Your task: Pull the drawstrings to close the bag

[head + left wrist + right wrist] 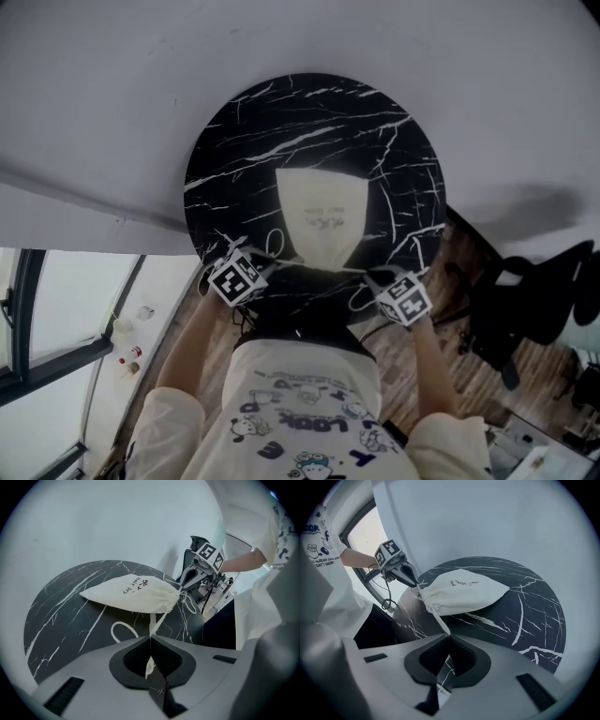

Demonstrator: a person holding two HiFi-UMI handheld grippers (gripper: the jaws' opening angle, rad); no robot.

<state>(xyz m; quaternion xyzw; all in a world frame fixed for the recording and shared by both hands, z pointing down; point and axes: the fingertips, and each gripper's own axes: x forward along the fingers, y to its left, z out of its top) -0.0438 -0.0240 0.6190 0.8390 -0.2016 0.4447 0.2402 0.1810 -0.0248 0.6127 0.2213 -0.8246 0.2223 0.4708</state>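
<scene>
A cream drawstring bag (321, 220) lies flat in the middle of the round black marble table (225, 150), its gathered neck (323, 262) toward the person. My left gripper (265, 261) is at the neck's left and is shut on a white drawstring (158, 618) that runs taut from the neck into its jaws (150, 637). My right gripper (370, 275) is at the neck's right, shut on the other drawstring (436, 616), also taut. Each gripper shows in the other's view, the right gripper (183, 588) and the left gripper (415, 587), both close to the neck. A slack loop of cord (123, 631) lies on the table.
A white wall stands behind the table. A black office chair (525, 300) is on the wooden floor at the right. A window frame (56, 356) and small bottles (131, 358) are at the lower left. Cables (386, 603) hang near the table's near edge.
</scene>
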